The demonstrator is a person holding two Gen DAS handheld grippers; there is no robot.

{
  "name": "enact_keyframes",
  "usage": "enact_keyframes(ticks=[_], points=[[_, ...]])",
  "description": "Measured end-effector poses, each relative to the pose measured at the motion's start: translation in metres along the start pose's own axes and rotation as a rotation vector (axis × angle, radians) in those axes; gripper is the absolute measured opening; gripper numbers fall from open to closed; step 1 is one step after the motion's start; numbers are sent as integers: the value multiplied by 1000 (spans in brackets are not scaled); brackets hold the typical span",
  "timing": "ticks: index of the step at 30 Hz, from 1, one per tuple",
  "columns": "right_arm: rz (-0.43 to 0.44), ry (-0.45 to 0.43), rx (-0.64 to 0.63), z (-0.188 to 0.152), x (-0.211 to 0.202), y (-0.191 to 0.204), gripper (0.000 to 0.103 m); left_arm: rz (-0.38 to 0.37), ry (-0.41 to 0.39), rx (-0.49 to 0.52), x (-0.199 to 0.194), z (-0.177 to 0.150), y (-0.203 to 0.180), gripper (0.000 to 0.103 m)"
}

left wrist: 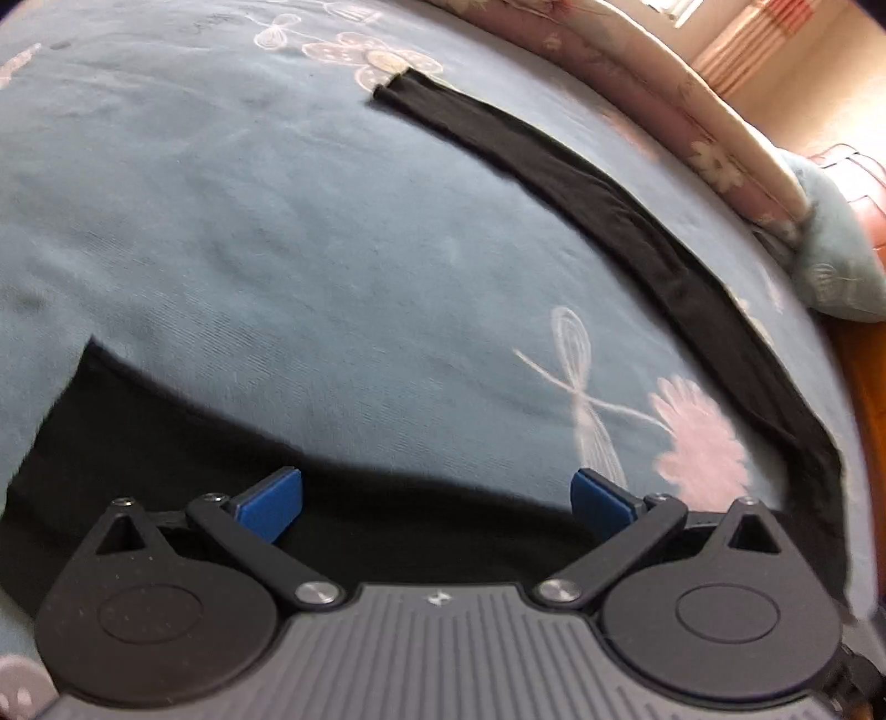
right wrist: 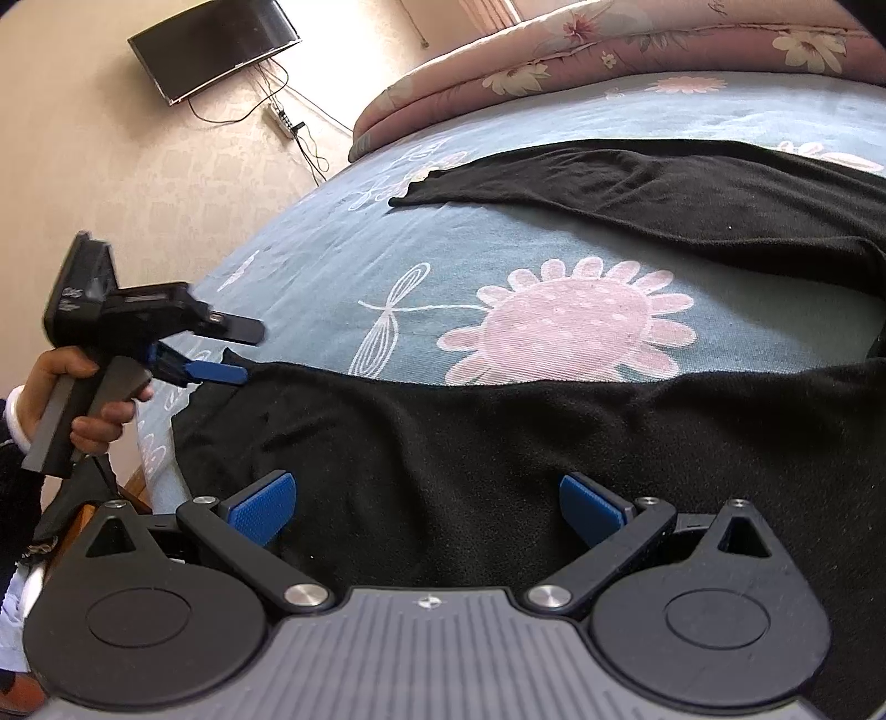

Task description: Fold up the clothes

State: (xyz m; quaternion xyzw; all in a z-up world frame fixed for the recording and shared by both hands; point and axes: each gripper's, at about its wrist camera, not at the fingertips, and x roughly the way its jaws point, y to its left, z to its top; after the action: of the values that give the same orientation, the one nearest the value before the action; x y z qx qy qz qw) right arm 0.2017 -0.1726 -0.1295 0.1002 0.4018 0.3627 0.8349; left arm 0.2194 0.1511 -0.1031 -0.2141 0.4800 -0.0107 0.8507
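The black garment point(right wrist: 498, 454) lies spread flat on the bed point(right wrist: 343, 266), over its blue floral sheet. One long section point(left wrist: 637, 221) extends along the bed's far side, beside the pink quilt point(right wrist: 609, 50). The left tongs point(left wrist: 436, 504) stand wide apart above the garment's near edge, gripping nothing. The right tongs point(right wrist: 426, 509) are likewise spread wide over the dark fabric. A hand point(right wrist: 66, 387) grips the left tool's handle at the bed's edge.

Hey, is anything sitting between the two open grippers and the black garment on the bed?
Nothing visible. The black garment lies directly under the right gripper, and the left gripper is at its edge. Only bare blue floral bedsheet lies between its spread parts.
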Motion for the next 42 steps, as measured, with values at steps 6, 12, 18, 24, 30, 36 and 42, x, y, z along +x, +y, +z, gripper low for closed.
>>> enact_keyframes(ticks=[6,12,18,24,30,36,42], points=[[-15,5,-25,0,1,4,103,20,-47,17,-9,3,-12,102],[-32,8,-48,-2,2,7,103,-98,-41,80,-28,-38,-39,102],[-50,4,-9,-1,2,8,103,19,2,153,-4,-62,-55,102],[-93,42,82,7,1,11,103,50,-20,214,3,-65,-58,102],[-151,97,10,9,11,25,103,35,-57,208,0,-70,-57,102],[-115,83,-27,3,7,21,103,26,-64,186,0,-68,-55,102],[-215,63,-209,-12,17,45,103,18,-59,152,-1,-66,-54,102]])
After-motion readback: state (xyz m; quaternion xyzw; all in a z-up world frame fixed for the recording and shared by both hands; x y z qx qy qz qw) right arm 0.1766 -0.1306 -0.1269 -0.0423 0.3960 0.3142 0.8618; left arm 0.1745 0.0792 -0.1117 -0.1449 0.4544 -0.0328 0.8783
